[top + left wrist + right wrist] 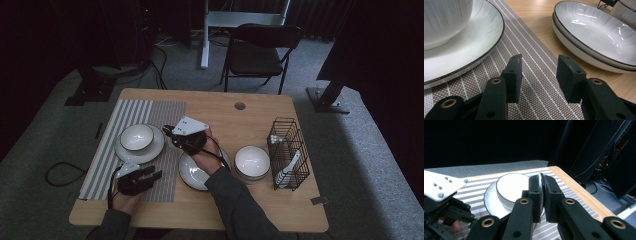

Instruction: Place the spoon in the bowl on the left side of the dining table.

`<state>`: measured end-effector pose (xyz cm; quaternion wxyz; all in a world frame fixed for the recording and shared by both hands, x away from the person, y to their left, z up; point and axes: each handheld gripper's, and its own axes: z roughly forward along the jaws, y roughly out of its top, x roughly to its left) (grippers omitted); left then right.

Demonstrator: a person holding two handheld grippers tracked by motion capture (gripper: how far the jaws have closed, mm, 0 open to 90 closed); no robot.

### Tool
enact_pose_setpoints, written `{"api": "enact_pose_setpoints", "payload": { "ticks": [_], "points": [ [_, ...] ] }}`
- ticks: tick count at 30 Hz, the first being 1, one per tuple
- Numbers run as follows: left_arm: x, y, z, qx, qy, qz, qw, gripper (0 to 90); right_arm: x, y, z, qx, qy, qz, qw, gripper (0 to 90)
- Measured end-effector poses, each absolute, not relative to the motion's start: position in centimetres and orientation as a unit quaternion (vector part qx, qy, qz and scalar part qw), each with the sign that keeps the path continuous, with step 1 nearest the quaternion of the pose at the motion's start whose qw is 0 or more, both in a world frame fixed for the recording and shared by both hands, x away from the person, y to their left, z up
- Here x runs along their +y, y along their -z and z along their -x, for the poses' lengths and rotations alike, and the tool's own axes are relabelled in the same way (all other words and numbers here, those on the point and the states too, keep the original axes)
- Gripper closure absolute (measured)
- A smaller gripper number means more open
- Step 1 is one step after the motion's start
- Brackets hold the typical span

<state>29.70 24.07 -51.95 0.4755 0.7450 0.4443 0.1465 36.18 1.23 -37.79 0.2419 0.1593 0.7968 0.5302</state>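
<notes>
A: Right hand-held gripper (542, 192)?
B: Jaws pinched on a thin dark-rimmed edge, above the placemat (165, 150), just beside the bowl (136, 137) on its plate (152, 152).
A: Left hand-held gripper (539, 75)?
B: Jaws apart, nothing between, low over the placemat, between that plate and the 2 stacked plates (594, 37).

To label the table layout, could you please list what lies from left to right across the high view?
Striped placemat → bowl on plate → right gripper → plates → white bowl → wire basket.
</notes>
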Motion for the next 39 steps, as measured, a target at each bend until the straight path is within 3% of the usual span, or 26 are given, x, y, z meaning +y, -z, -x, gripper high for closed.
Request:
{"api": "enact_pose_setpoints", "payload": {
  "ticks": [39],
  "points": [
    [24.2,52.0,-29.6,0.44,-0.145,-0.746,0.478,56.6,8.4,37.6,-41.9,0.799,-0.537,-0.154,0.223,85.2]
  ]
}}
